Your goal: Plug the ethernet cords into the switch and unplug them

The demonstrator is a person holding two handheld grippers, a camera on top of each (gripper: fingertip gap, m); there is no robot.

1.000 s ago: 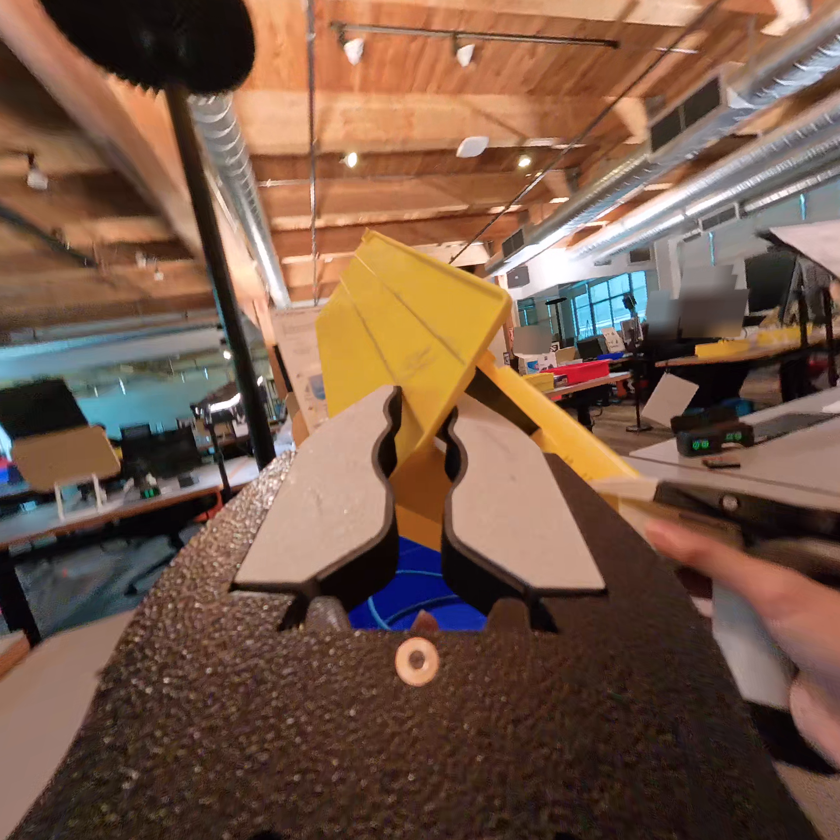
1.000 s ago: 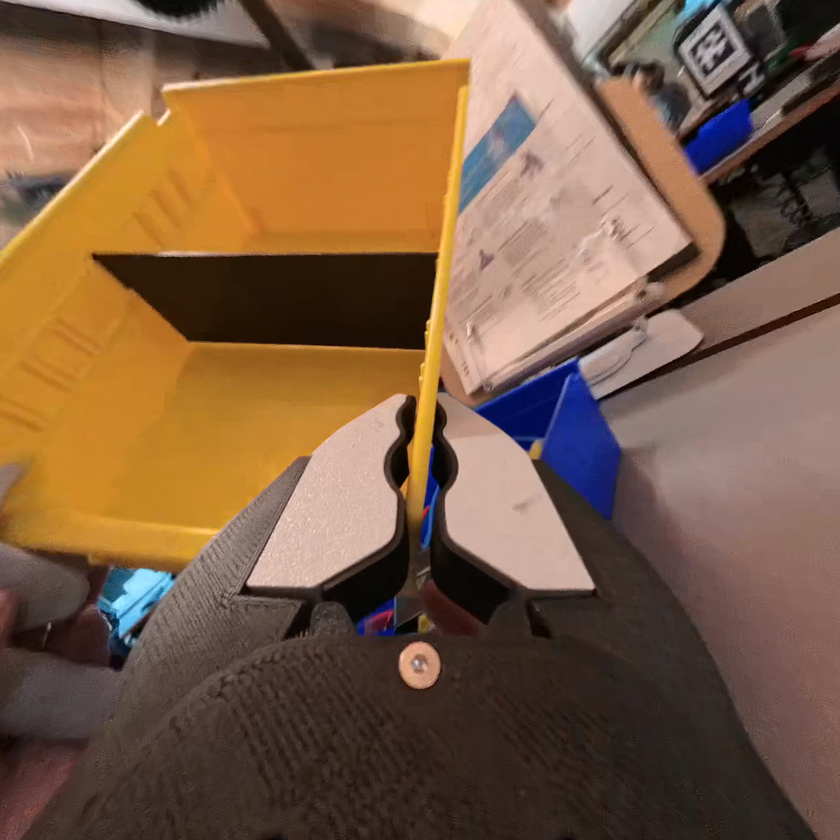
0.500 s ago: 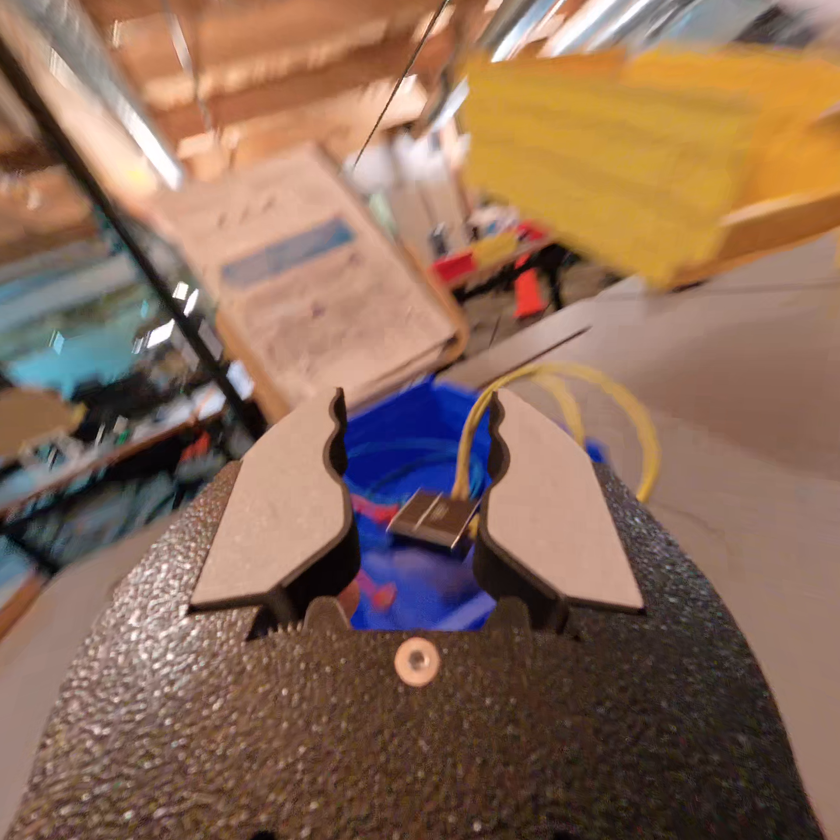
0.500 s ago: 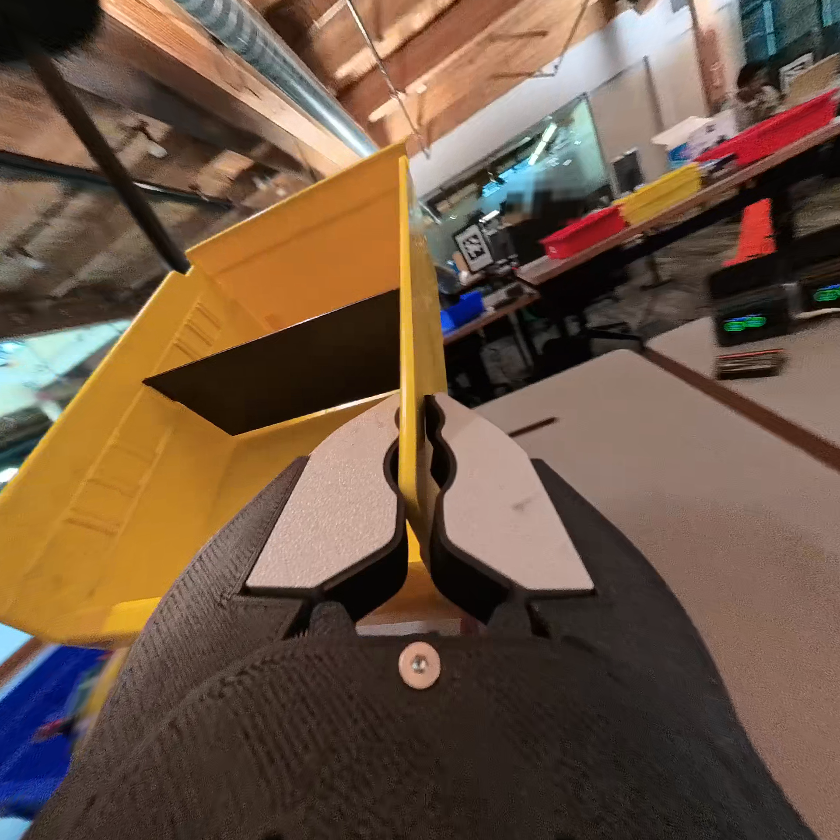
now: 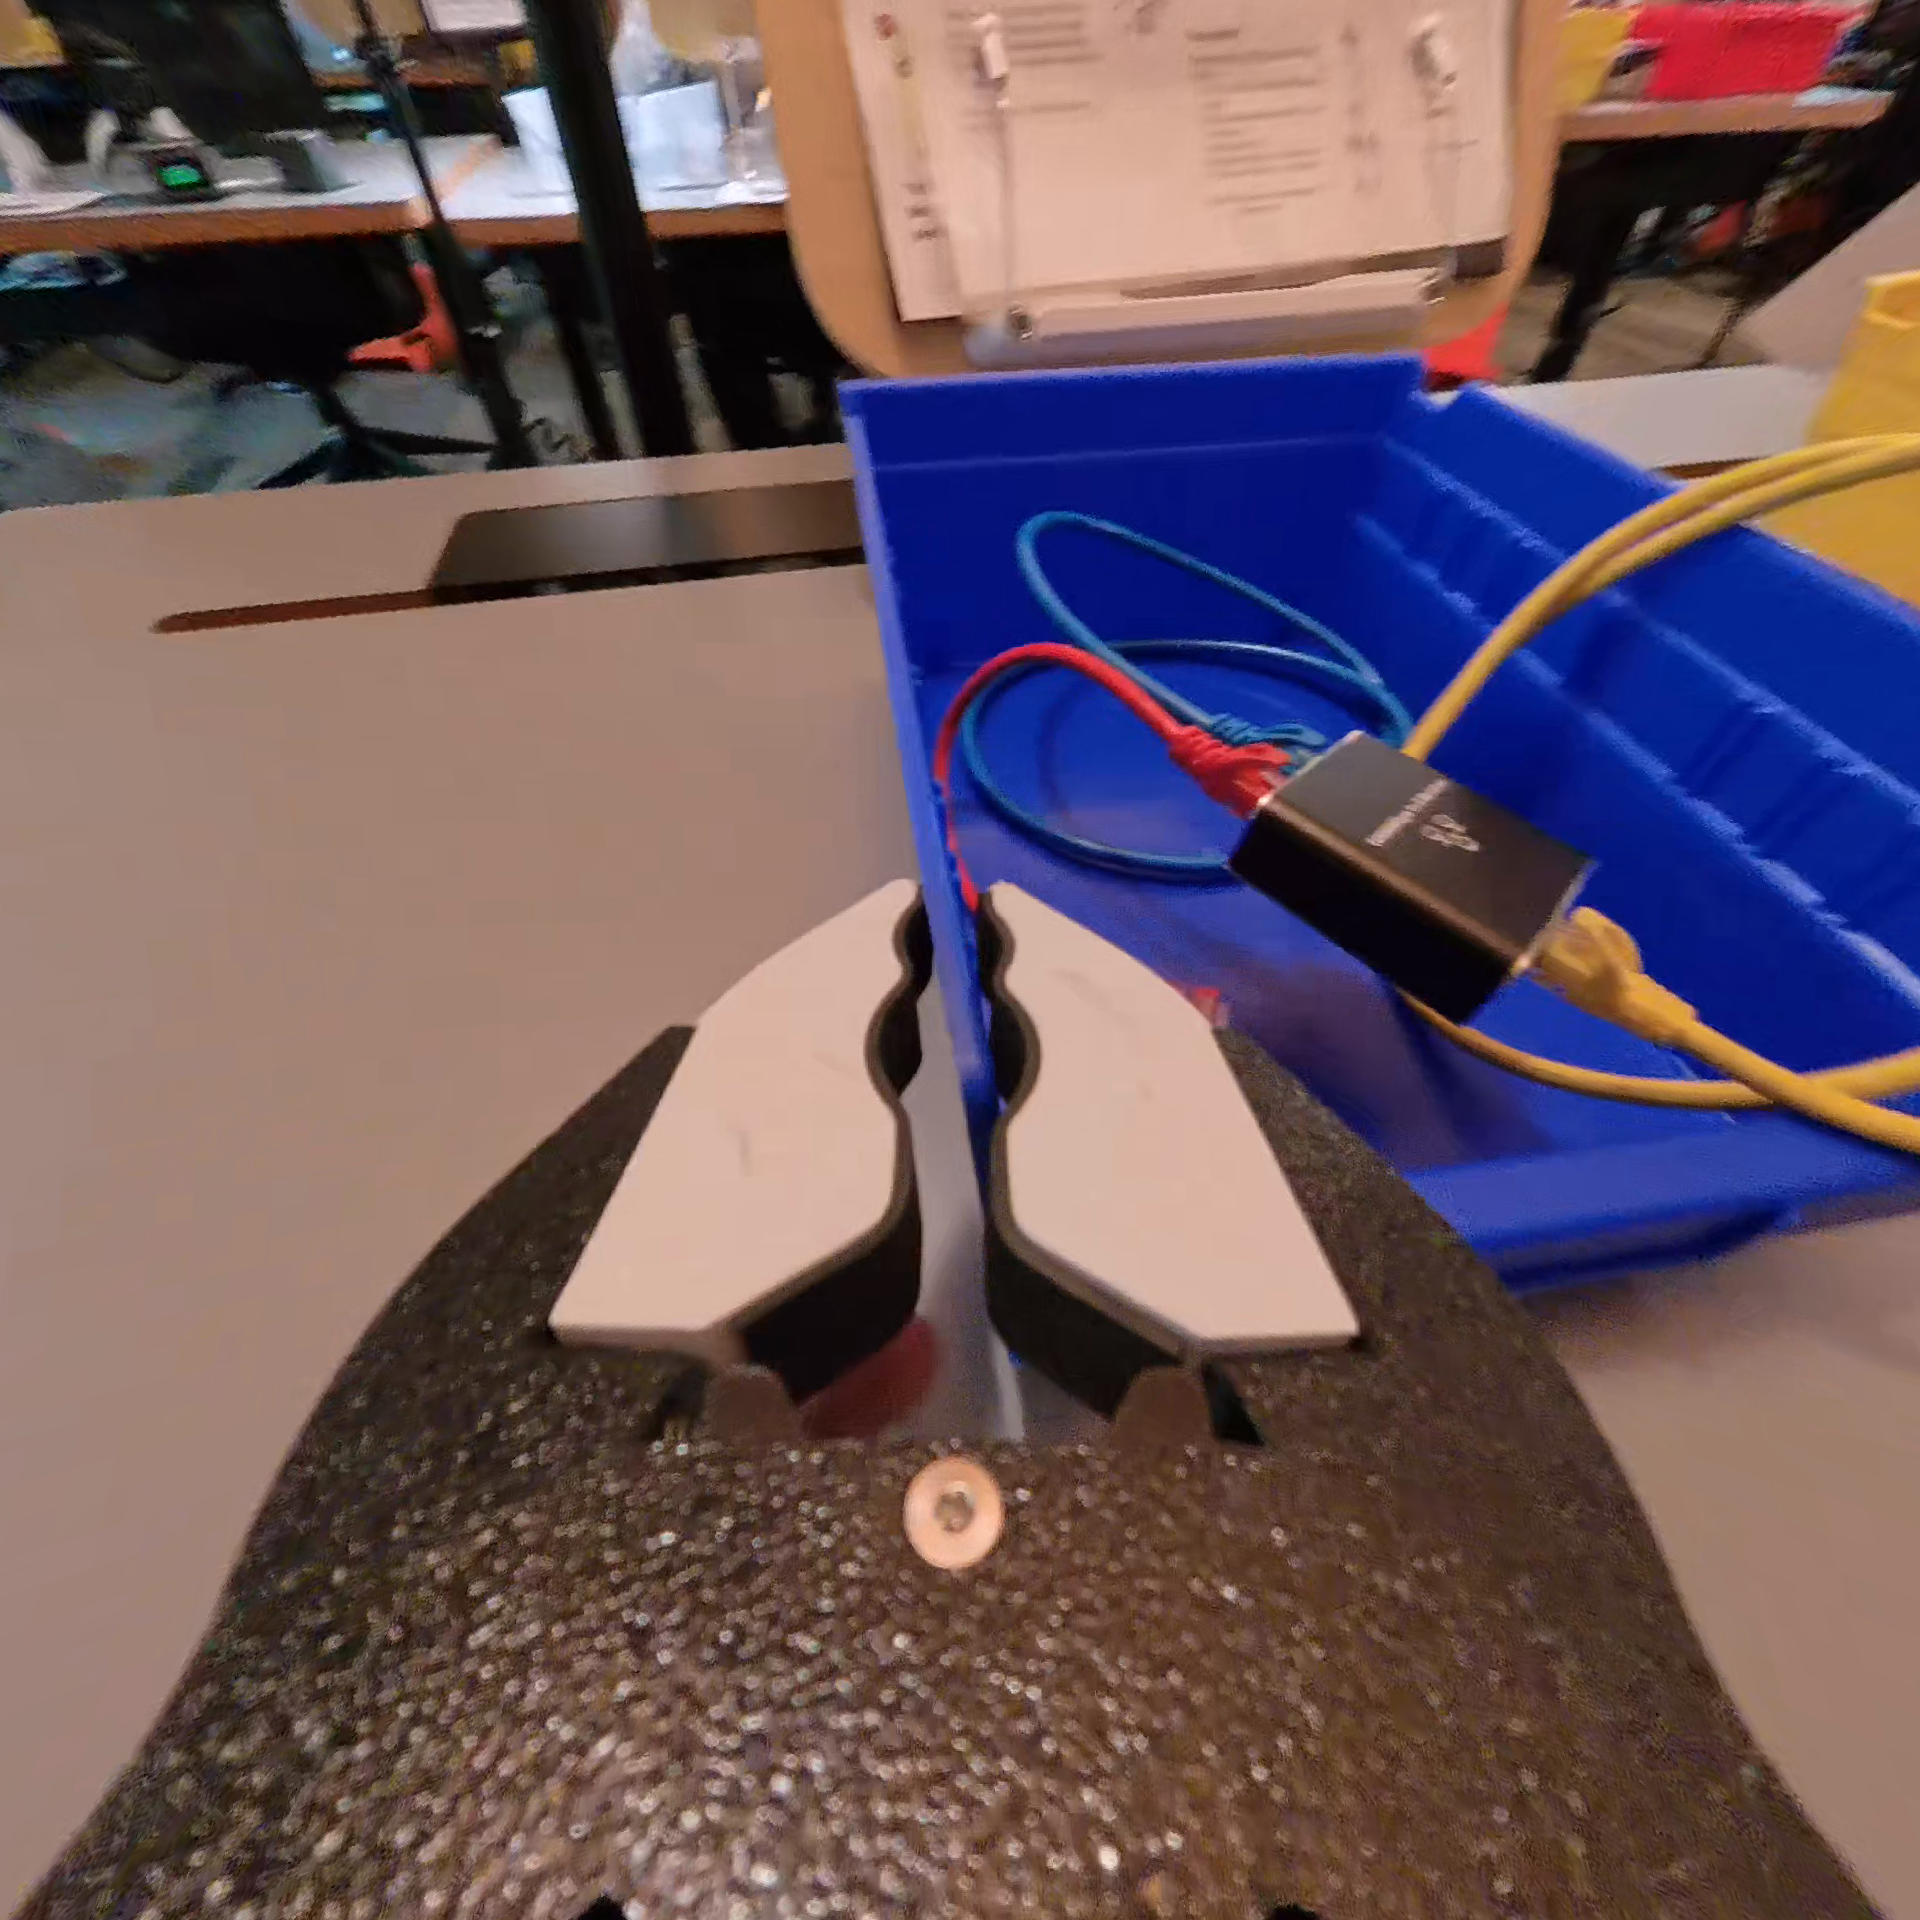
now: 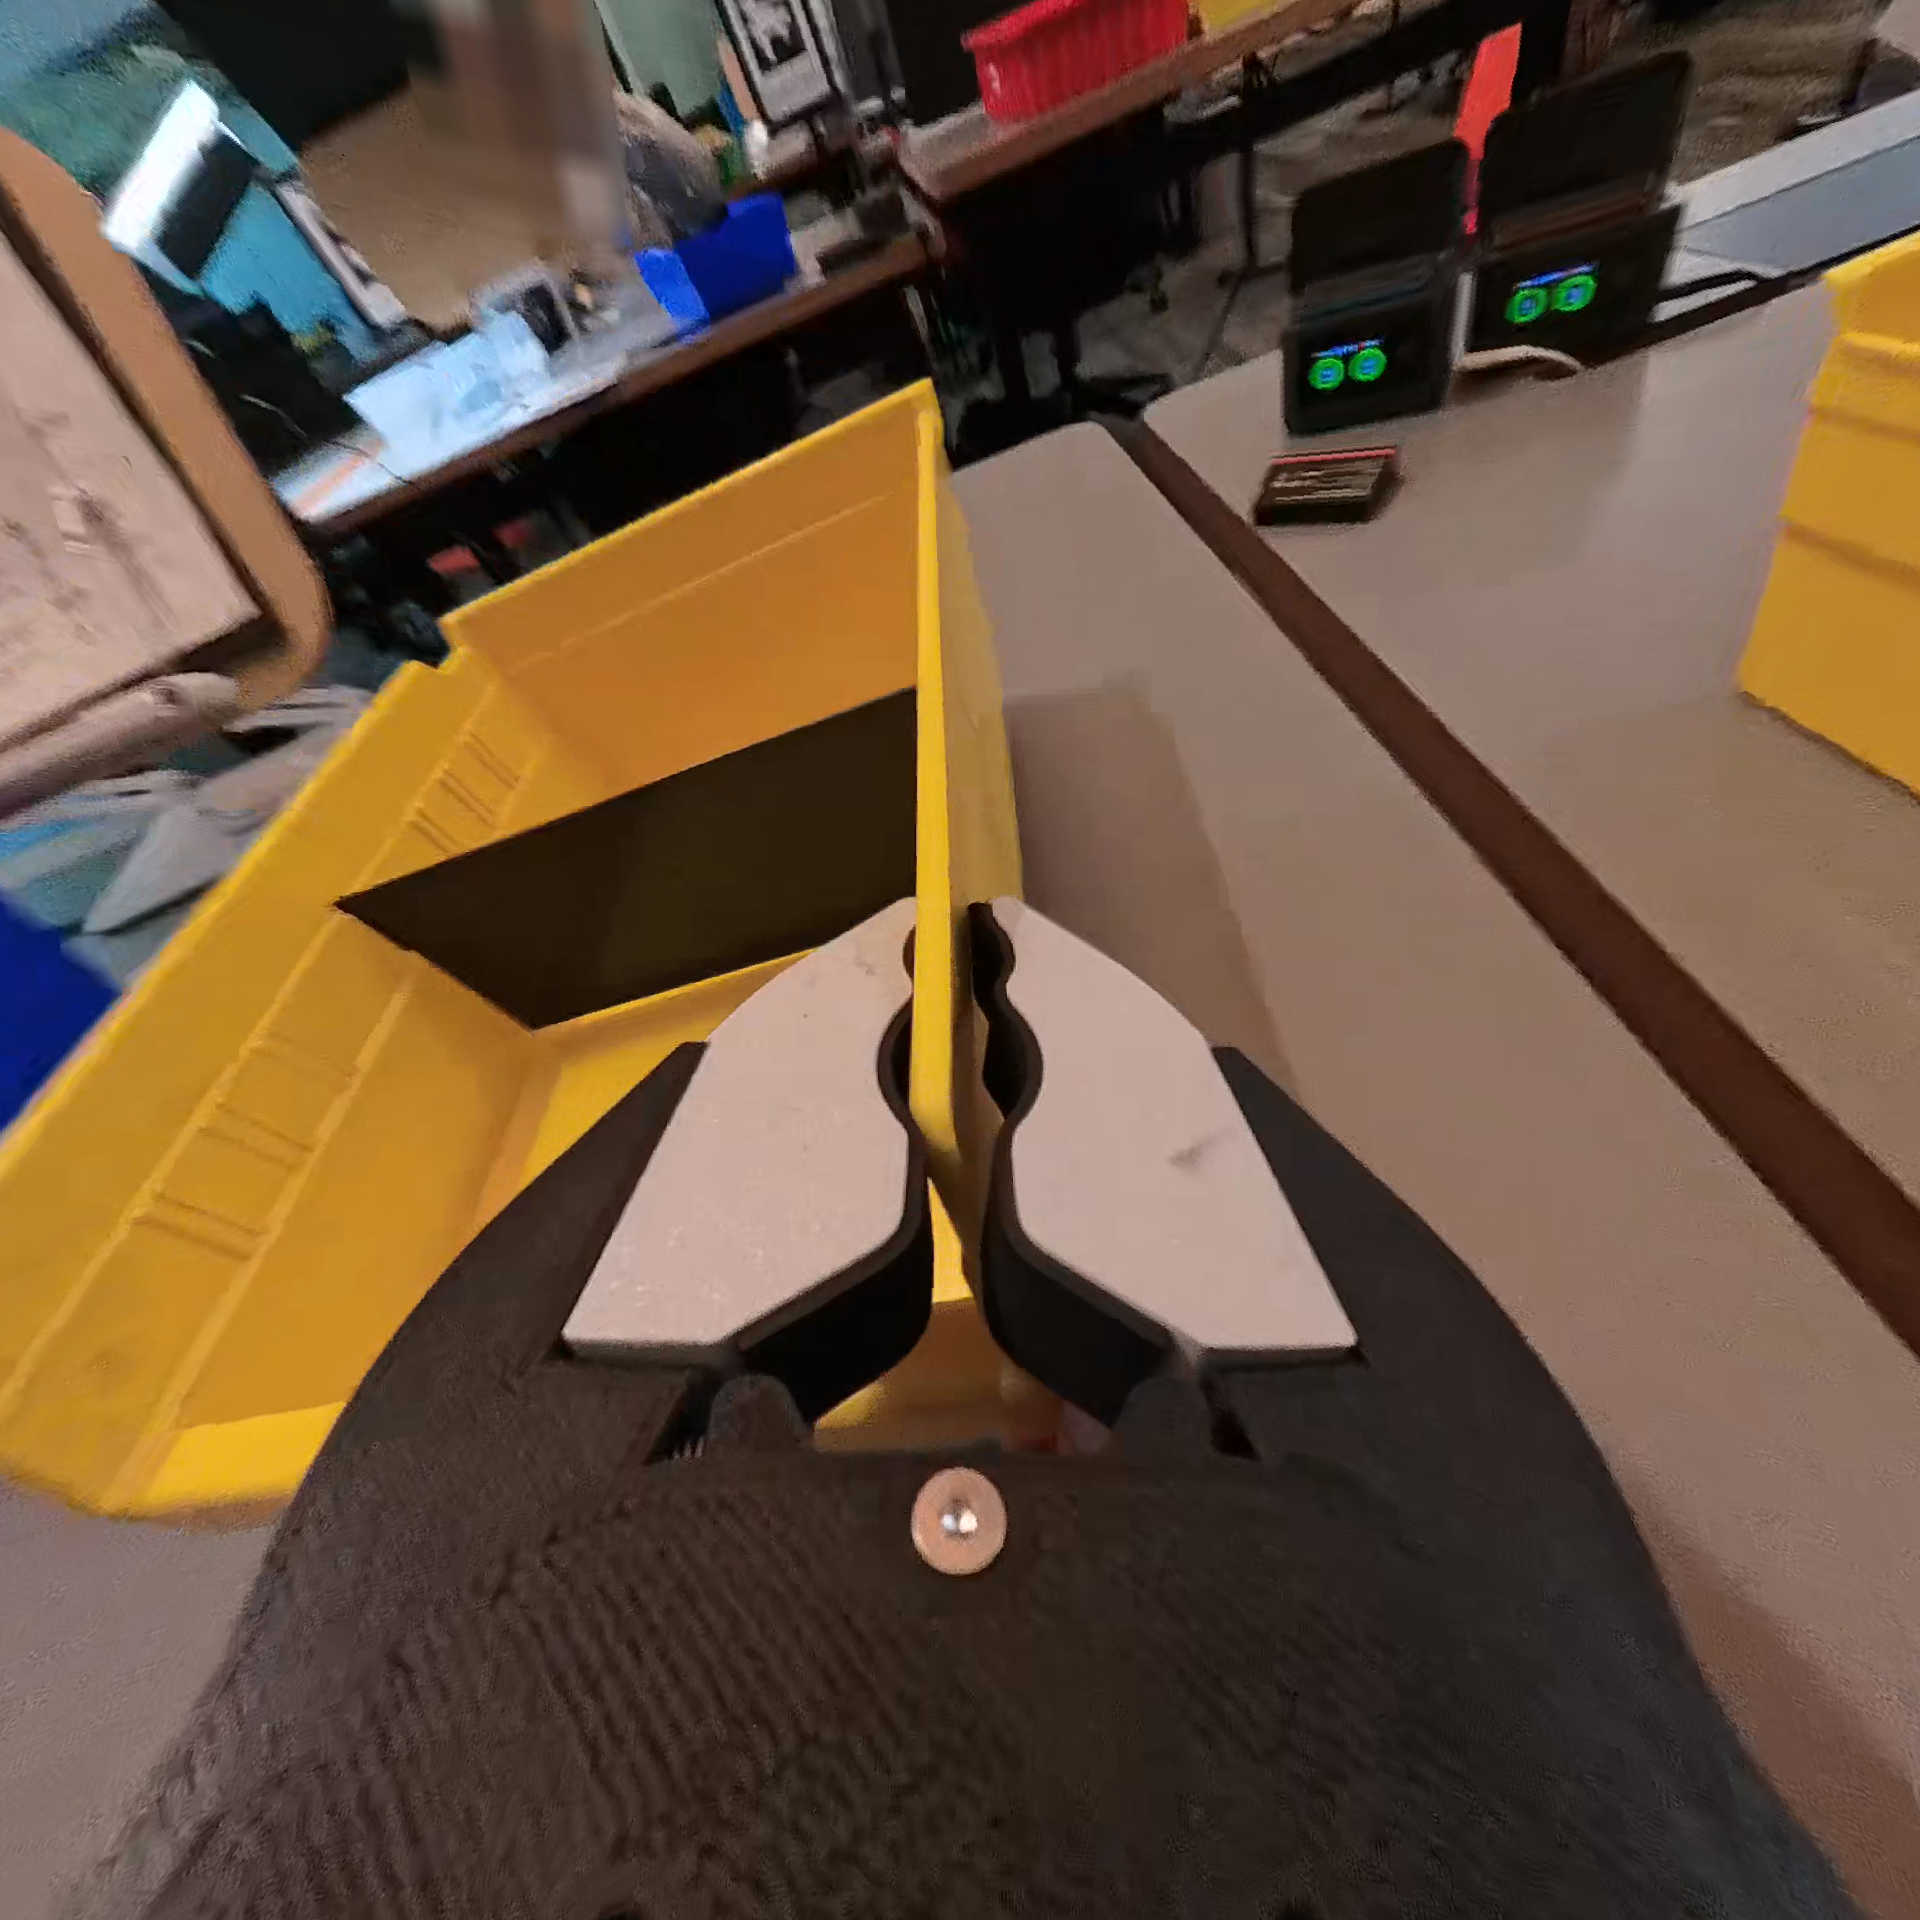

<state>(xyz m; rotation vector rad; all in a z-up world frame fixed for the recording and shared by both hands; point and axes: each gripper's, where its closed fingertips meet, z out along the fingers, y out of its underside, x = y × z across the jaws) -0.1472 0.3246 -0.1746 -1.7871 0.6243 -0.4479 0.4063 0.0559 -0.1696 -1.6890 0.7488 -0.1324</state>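
Observation:
The black switch lies in the blue bin. Yellow cords run from both of its ends and out over the bin's right side. A red cord and a blue cord are plugged into its far end and coil on the bin floor. My left gripper is shut on the blue bin's left wall. My right gripper is shut on the right wall of a yellow bin with a black divider; the bin is low over the table.
A clipboard with papers stands behind the blue bin. A dark slot cuts the table at the far left. On the neighbouring table are another yellow bin, a small black box and black devices with green lights.
My left gripper let go of the yellow bin, opened, swung down and shut on the blue bin's wall. My right gripper brought the yellow bin down from the air to the table.

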